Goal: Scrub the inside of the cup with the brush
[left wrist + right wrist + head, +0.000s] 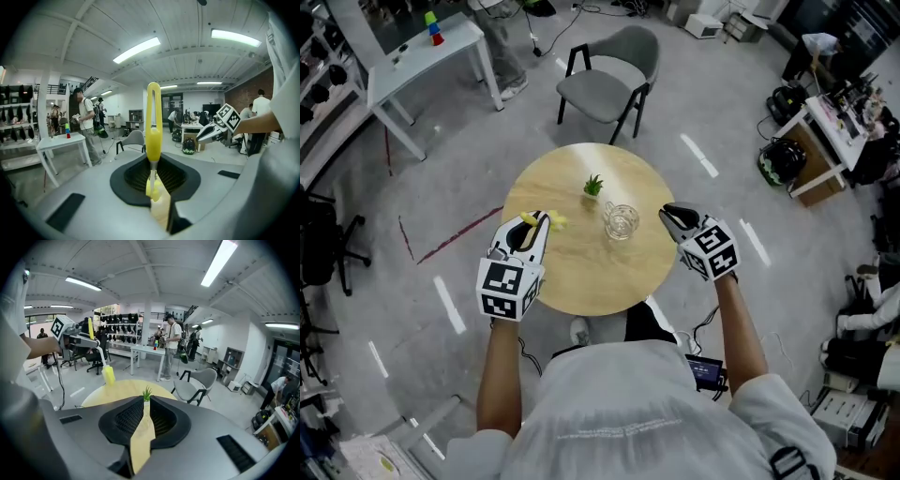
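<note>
A clear glass cup (pixel 621 221) stands upright near the middle of the round wooden table (pixel 581 277). My left gripper (pixel 536 223) is shut on a yellow brush (pixel 553 221) and holds it over the table's left part, apart from the cup. In the left gripper view the brush's looped handle (pixel 153 117) sticks straight out from between the jaws. My right gripper (pixel 671 216) hovers just right of the cup, with a narrow gap between its jaws and nothing in it. In the right gripper view the brush's yellow head (pixel 108 374) hangs below the left gripper (pixel 70 333); the cup is hidden there.
A small green potted plant (pixel 593 186) stands on the table behind the cup. A grey chair (pixel 605 80) stands beyond the table's far edge and a white table (pixel 427 56) at the far left. People stand in the room's background.
</note>
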